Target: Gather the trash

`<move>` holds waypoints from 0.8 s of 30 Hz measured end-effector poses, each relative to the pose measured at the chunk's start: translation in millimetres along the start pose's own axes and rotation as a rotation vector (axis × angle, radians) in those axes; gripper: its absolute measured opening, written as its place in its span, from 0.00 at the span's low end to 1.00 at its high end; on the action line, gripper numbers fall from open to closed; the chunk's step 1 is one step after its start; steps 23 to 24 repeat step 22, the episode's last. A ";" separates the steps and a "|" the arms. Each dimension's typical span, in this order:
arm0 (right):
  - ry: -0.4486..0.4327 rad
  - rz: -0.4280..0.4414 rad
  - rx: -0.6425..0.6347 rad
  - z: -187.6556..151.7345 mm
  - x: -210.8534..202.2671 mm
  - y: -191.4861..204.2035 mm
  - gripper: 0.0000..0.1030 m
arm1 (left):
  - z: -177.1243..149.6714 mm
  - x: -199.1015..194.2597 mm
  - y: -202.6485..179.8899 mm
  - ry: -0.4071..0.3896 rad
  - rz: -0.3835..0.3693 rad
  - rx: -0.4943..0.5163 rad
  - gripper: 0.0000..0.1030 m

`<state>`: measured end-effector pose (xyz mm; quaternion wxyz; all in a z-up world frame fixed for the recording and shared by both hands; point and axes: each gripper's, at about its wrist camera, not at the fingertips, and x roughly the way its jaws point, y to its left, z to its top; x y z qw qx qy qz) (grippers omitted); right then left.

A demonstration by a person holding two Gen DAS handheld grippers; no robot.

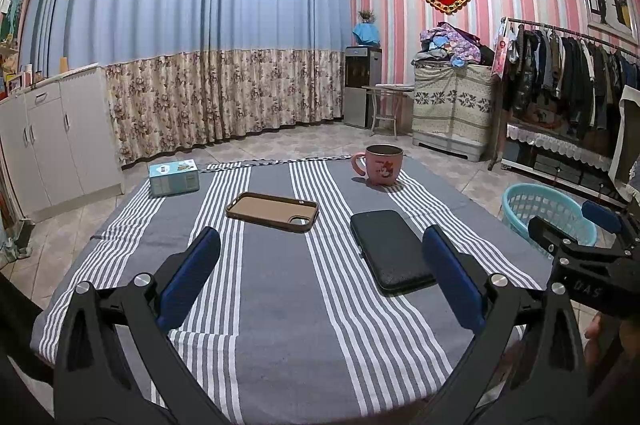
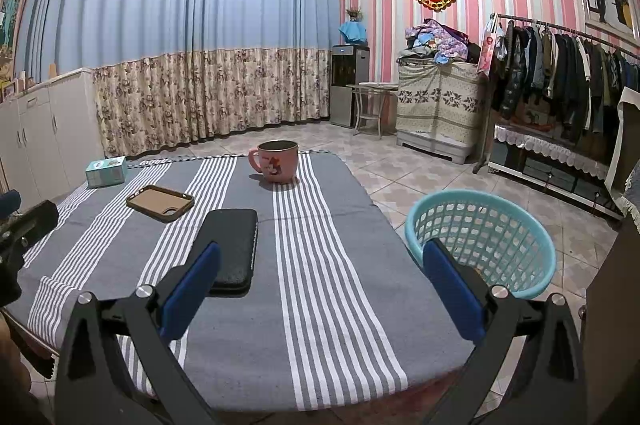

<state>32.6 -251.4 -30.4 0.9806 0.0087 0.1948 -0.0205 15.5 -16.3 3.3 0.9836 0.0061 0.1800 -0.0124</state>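
Observation:
A turquoise plastic basket stands on the floor beside the table's right edge; it also shows in the left wrist view. My left gripper is open and empty above the near part of the striped tablecloth. My right gripper is open and empty over the table's near right part, its right finger in front of the basket. I see no loose trash on the table in either view.
On the cloth lie a brown phone case, a black wallet-like case, a pink mug at the far side and a light blue tissue box at the far left corner. White cabinets stand left, a clothes rack right.

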 end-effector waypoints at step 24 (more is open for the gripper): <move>-0.004 -0.012 0.001 4.5 -1.1 -3.4 0.96 | 1.8 -7.7 1.8 -0.001 -0.022 -0.005 0.95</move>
